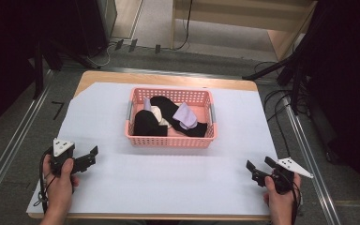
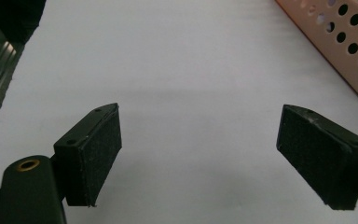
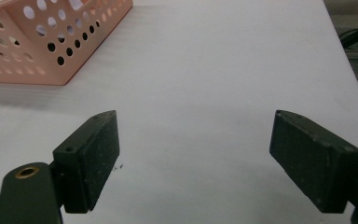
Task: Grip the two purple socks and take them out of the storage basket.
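**Grippers wide, both parked short of the basket**

Left gripper [image 1: 90, 157] sits at the near left of the table [image 1: 168, 183], jaws spread wide, nothing between them. Right gripper [image 1: 258, 168] mirrors it at the near right, jaws just as wide, also empty. Both rest low over bare white surface, well apart from each other and from the basket [image 1: 170, 139].

Step in hand, as I judge it: reach in and lift out a piece of clothing.
- Come over the near rim, not through it; the perforated wall is tall enough to catch a jaw.
- Keep jaws wide until they straddle a fold, then close on cloth alone.
- Take the topmost piece first. The lilac cloth [image 1: 185, 116] lies on top at the right, closest to the right gripper.
- Lift straight up so neighbours do not drag along.
- Left gripper can steady the basket by its near left corner if it slides.

Basket: pink, perforated, grey handles at the short ends, centre of the table toward the far side. Its corner shows in the left gripper view [image 2: 349, 46] and the right gripper view [image 3: 51, 42].

Contents: a black item [image 1: 147, 124] at the left, a cream piece [image 1: 158, 114] against it, a second black item [image 1: 168, 108] running toward the right, the lilac cloth over that. Probably socks, but the pile is too small to be sure. All pieces touch or overlap.
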`<state>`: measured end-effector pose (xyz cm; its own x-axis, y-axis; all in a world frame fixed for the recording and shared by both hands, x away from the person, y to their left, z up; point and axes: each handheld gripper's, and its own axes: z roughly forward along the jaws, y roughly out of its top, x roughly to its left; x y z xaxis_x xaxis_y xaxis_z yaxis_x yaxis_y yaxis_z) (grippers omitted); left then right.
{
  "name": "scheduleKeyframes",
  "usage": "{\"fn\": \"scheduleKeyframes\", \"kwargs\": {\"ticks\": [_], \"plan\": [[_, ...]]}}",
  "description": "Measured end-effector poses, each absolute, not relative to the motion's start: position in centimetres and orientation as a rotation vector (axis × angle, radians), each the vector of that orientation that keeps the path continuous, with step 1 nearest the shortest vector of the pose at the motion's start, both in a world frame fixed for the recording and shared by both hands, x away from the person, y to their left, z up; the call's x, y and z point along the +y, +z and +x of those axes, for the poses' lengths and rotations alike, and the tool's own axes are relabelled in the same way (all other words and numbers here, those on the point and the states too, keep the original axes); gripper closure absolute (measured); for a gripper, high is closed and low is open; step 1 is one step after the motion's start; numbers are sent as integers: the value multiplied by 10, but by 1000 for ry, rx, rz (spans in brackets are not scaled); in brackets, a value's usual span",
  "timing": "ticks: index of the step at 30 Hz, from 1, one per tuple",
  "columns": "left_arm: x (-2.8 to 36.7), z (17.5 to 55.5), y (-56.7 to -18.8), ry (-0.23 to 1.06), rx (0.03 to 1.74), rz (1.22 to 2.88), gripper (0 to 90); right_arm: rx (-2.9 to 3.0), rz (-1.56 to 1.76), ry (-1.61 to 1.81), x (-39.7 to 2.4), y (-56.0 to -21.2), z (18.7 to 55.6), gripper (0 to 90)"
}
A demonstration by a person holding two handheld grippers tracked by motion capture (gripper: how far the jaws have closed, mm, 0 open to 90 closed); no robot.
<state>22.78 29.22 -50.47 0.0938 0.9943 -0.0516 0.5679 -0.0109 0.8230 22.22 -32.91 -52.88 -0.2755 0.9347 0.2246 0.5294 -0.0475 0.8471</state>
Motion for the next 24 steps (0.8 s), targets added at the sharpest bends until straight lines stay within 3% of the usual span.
{"fn": "scheduleKeyframes", "kwargs": {"ticks": [14, 24], "plan": [[289, 228, -505, 786, 1548, 1687, 146, 1755, 1531, 1282, -324, -521, 226, 175], [287, 226, -504, 802, 1509, 1708, 151, 1800, 1467, 1292, -283, -488, 235, 202]]}}
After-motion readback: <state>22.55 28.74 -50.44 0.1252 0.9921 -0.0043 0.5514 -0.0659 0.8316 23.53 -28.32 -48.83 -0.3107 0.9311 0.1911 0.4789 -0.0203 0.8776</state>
